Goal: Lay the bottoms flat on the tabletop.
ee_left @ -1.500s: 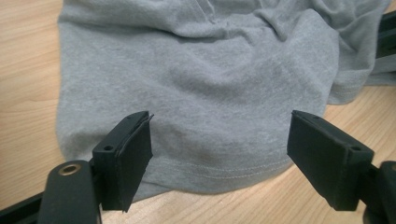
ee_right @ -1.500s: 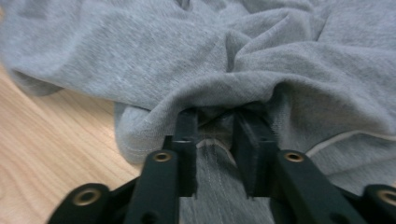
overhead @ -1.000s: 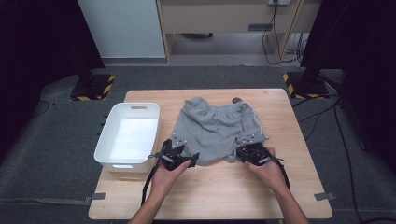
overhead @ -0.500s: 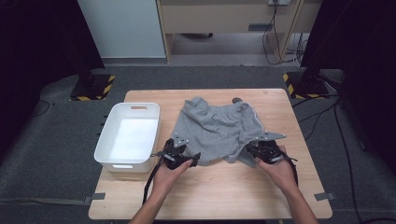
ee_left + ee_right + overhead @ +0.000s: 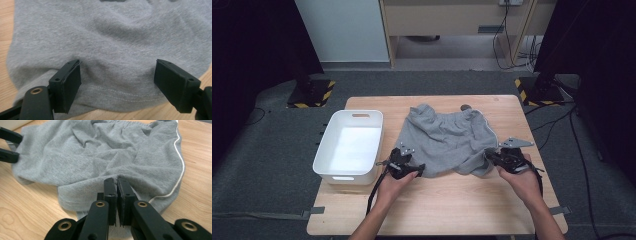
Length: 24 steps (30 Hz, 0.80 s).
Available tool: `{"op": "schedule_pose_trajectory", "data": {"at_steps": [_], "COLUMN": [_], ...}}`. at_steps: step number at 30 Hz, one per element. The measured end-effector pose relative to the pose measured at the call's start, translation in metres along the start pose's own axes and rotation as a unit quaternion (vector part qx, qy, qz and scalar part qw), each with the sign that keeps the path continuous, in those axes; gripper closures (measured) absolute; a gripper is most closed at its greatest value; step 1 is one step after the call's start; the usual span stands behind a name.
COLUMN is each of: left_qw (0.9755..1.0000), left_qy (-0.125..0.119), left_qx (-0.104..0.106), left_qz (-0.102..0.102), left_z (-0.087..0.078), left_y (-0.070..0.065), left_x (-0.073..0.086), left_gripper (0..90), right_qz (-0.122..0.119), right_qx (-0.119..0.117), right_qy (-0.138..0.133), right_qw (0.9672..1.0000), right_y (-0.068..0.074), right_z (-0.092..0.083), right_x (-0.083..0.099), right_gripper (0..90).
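Grey shorts [image 5: 447, 140] lie rumpled on the wooden table [image 5: 462, 210], just right of a white bin [image 5: 349, 145]. The left hand-held gripper [image 5: 414, 170], jaws spread wide, sits at the near left hem with cloth between its pads [image 5: 70, 85], unpinched. The right hand-held gripper [image 5: 488, 156] has just closed, its jaws pressed together on a fold of the shorts' near right hem.

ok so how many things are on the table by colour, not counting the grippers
grey: 1, the crumpled grey cotton shorts with white side piping
white: 1, the rectangular white plastic bin
total: 2, on the light wooden table
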<state>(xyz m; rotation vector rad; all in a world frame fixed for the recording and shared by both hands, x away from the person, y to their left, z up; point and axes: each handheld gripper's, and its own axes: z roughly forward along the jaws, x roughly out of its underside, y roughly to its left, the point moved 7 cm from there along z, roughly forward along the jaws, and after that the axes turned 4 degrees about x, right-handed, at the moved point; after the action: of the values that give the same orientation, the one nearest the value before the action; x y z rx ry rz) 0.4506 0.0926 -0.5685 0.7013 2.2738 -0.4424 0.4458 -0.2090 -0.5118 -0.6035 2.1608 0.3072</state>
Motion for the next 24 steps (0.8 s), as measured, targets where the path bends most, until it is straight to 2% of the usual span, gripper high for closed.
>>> {"op": "schedule_pose_trajectory", "data": {"at_steps": [5,10,14,19,24], "left_qw": [0.9999,0.9998,0.9998,0.9996,0.9996], "left_qy": [0.011,0.014,0.018,0.018,0.02], "left_qx": [0.001,-0.004,-0.007,-0.013,-0.013], "left_qz": [-0.011,-0.01,-0.004,0.015,0.017], "left_z": [0.009,0.014,0.018,0.026,0.033], "left_y": [0.002,0.004,0.005,0.003,0.002], "left_x": [0.003,-0.001,-0.005,-0.01,-0.016], "left_gripper": [21.8,22.6,24.3,24.7,25.0], "right_qz": [-0.001,0.0,0.002,0.001,-0.001], "right_qx": [0.001,0.004,0.005,0.009,0.017], "right_qy": [0.0,-0.004,-0.008,-0.01,-0.01], "right_qw": [1.0,1.0,1.0,0.9999,0.9998], "right_y": [-0.001,-0.004,-0.006,-0.009,-0.015], "right_z": [-0.004,-0.008,-0.016,-0.027,-0.036], "right_x": [-0.002,-0.005,-0.006,-0.004,0.001], "right_gripper": [87.0,87.1,87.2,87.3,87.4]}}
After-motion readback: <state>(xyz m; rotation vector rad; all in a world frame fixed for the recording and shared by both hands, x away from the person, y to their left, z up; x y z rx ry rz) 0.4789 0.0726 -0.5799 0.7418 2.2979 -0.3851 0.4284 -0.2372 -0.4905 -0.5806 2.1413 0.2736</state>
